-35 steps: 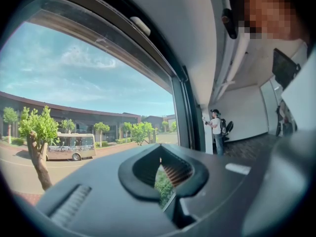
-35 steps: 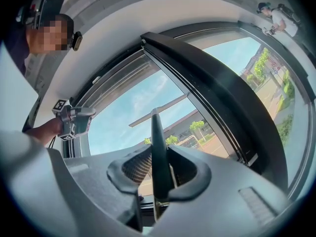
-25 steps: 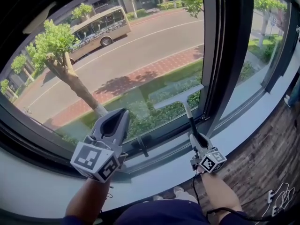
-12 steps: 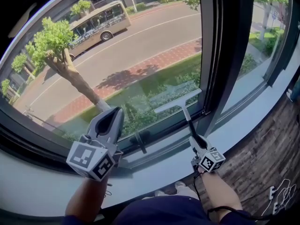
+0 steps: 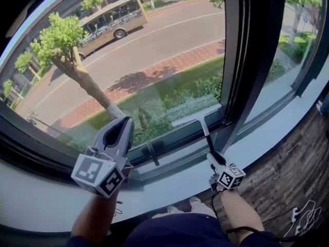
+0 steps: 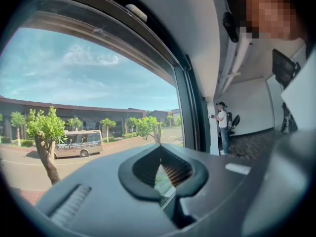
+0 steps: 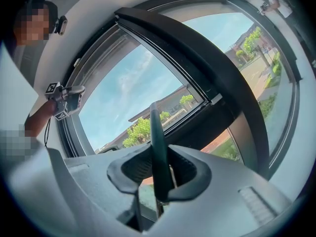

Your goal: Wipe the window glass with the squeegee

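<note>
Grey left gripper point(image 5: 124, 121): held up before the lower left part of the pane, above the pale sill point(image 5: 46, 210). Its jaws are closed together with nothing between them. Its marker cube faces the head camera.
Window glass point(image 5: 154, 60): a large pane in a dark frame. Through it show a tree point(image 5: 64, 37), a bus point(image 5: 110, 18) on a road, a brick-red path and green shrubs.
Squeegee point(image 5: 197, 114): low in the pane's right corner, just above the bottom rail of the frame. Its pale blade runs across the glass, tilted up to the right. I cannot tell whether the blade presses on the glass.
Handle point(image 7: 157, 142): dark, slanting down from the blade to the right gripper.
Right gripper point(image 5: 211, 157): lower than the left one, over the sill. Its jaws are clamped on the handle's end, which stands up between them in the right gripper view.
Mullion point(image 5: 247, 60): a dark upright post just right of the squeegee, with a second pane beyond it.
</note>
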Demonstrator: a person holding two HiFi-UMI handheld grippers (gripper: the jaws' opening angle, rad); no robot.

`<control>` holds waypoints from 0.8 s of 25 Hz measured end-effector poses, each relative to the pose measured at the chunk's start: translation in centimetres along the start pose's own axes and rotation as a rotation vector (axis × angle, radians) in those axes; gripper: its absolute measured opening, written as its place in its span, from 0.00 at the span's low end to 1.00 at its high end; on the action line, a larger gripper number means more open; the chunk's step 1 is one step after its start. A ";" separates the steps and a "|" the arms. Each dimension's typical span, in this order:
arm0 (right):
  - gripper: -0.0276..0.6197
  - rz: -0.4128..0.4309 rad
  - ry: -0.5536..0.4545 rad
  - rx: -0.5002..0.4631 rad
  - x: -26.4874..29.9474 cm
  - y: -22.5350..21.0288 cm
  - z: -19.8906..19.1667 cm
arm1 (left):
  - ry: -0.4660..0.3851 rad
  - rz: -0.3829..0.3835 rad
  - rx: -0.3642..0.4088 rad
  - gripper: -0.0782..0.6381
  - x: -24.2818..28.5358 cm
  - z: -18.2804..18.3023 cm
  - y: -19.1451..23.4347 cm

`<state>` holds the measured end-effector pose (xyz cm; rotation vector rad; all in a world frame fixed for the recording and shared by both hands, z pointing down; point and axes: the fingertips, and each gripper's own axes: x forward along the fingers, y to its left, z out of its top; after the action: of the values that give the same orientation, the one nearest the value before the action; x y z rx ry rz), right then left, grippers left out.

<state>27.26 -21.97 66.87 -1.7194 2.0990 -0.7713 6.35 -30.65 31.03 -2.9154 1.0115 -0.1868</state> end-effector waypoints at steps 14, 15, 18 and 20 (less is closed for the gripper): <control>0.20 -0.022 0.115 0.060 -0.4 -0.6 -0.5 | 0.008 0.192 -0.110 0.11 -4.7 -3.3 2.5; 0.20 -0.019 0.119 0.065 -0.3 -0.8 -0.5 | 0.010 0.212 -0.122 0.11 -5.4 -3.7 3.0; 0.20 -0.010 0.143 0.114 0.0 -1.4 -1.0 | 0.012 0.252 -0.138 0.11 -7.5 -4.7 4.4; 0.20 -0.027 0.177 0.149 -0.3 -2.1 -1.9 | 0.000 0.265 -0.138 0.11 -9.0 -4.7 5.1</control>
<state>27.97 -21.52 69.62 -1.6569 2.0730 -1.0956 -4.38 -29.15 34.37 -2.8571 1.4498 -0.1095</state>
